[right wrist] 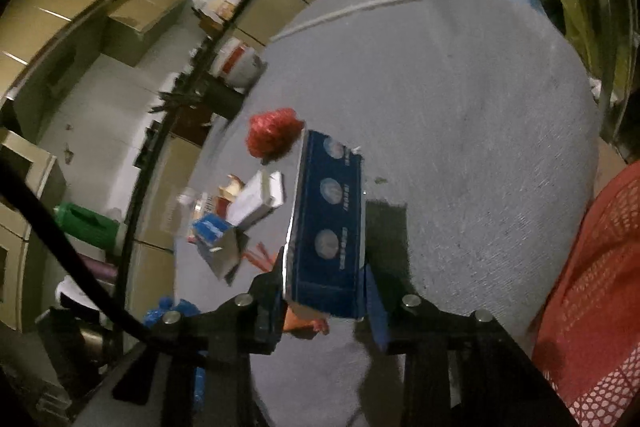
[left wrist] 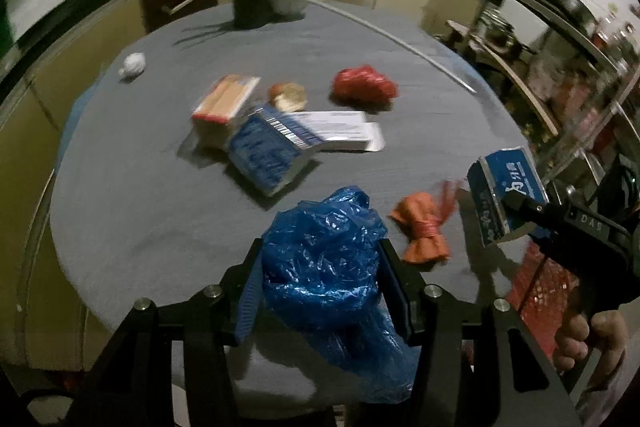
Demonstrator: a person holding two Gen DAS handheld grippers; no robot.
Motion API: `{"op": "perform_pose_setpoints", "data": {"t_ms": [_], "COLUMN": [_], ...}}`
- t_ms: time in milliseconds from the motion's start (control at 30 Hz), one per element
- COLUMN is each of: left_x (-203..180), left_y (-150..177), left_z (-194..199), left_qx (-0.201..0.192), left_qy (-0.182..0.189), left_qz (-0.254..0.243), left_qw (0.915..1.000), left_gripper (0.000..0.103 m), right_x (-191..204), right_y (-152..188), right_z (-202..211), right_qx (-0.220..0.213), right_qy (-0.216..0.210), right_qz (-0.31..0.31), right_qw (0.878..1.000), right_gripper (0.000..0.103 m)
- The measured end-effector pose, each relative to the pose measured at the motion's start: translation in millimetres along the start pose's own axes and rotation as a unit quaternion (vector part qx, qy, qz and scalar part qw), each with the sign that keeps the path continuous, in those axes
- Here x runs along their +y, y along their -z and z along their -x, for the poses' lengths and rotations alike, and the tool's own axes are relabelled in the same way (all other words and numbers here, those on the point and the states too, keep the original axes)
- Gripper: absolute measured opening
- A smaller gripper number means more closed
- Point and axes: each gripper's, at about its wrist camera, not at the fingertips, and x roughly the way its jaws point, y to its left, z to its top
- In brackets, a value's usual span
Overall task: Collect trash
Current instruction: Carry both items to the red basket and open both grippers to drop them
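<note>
A round desk (left wrist: pixel 160 227) with a grey cloth stands in a dim kitchen, with yellowish cabinets behind it and a red mesh basket (right wrist: pixel 592 287) at its near right edge. Trash lies spread on the cloth.

The left gripper (left wrist: pixel 320 267) has its fingers closed on a crumpled blue plastic bag (left wrist: pixel 324 267), which fills the gap between them and hangs down below. The right gripper (right wrist: pixel 324 291) grasps a dark blue carton (right wrist: pixel 330 223) by its lower end; the carton stands up between the fingers, lifted above the desk, and its shadow falls on the cloth beside it. In the left wrist view the same carton shows at the right, held by the black gripper, with a hand (left wrist: pixel 588 339) on the handle.

Just beside the blue bag lies an orange wrapper (left wrist: pixel 420 231) tied in the middle. In the centre of the desk are a blue and white box (left wrist: pixel 272 151), a flat white box (left wrist: pixel 340 131), an orange and white pack (left wrist: pixel 226 99) and a small round piece of food (left wrist: pixel 288 95), close together. A red crumpled bag (left wrist: pixel 364 85) lies a little further, and a white paper ball (left wrist: pixel 132 65) is well apart at the left.
</note>
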Motion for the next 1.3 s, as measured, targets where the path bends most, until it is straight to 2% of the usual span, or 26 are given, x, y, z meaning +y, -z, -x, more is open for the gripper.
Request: {"op": "perform_pose_setpoints", "data": {"t_ms": [200,300,400,467,533,600,733,767,800,833,1000,1167,1300], "left_x": [-67.5,-112.6,-165.2,-191.7,-222.5,-251.1,-287.1,-293.7,-298.9,-303.5,-291.9,-244.4,-196.8], "left_y": [-2.8,1.3,5.9,8.7,13.9,19.9,28.8,30.3,32.1,33.2,30.9,25.5,23.6], "left_z": [7.9,6.8,3.3,0.2,-5.4,-12.9,-27.5,-32.0,-32.4,-34.8,-31.7,-18.4,-11.6], "left_qx": [-0.007,0.001,0.004,0.003,0.006,0.011,0.028,0.034,0.037,0.042,0.033,0.009,-0.005], "left_qy": [0.035,0.070,0.116,0.133,0.165,0.185,0.210,0.215,0.217,0.217,0.199,0.157,0.115], "left_qz": [-0.079,-0.127,-0.173,-0.197,-0.222,-0.244,-0.266,-0.269,-0.271,-0.276,-0.274,-0.258,-0.234], "left_qw": [0.9962,0.9895,0.9781,0.9715,0.9611,0.9519,0.9406,0.9382,0.9369,0.9354,0.9404,0.9533,0.9654], "left_gripper": [0.056,0.056,0.056,0.056,0.056,0.057,0.059,0.059,0.060,0.062,0.064,0.067,0.067], "right_x": [-23.1,-49.5,-87.2,-110.4,-128.4,-145.0,-166.9,-170.5,-173.0,-175.2,-178.0,-169.8,-143.3], "right_y": [7.9,18.9,33.3,43.6,53.9,64.6,79.2,80.7,81.3,81.6,82.6,77.1,72.4], "right_z": [52.4,89.7,131.2,152.3,169.6,183.4,200.8,203.1,205.4,207.1,217.2,217.8,203.7], "right_qx": [-0.040,-0.061,-0.084,-0.093,-0.096,-0.098,-0.096,-0.094,-0.093,-0.092,-0.114,-0.135,-0.136], "right_qy": [0.022,0.042,0.072,0.093,0.112,0.127,0.144,0.149,0.152,0.155,0.144,0.130,0.110], "right_qz": [0.008,-0.005,-0.035,-0.056,-0.074,-0.088,-0.118,-0.124,-0.128,-0.134,-0.142,-0.123,-0.090], "right_qw": [0.999,0.997,0.993,0.990,0.986,0.983,0.978,0.977,0.976,0.975,0.973,0.974,0.980], "right_gripper": [0.036,0.036,0.036,0.036,0.036,0.038,0.039,0.044,0.055,0.060,0.061,0.061,0.061]}}
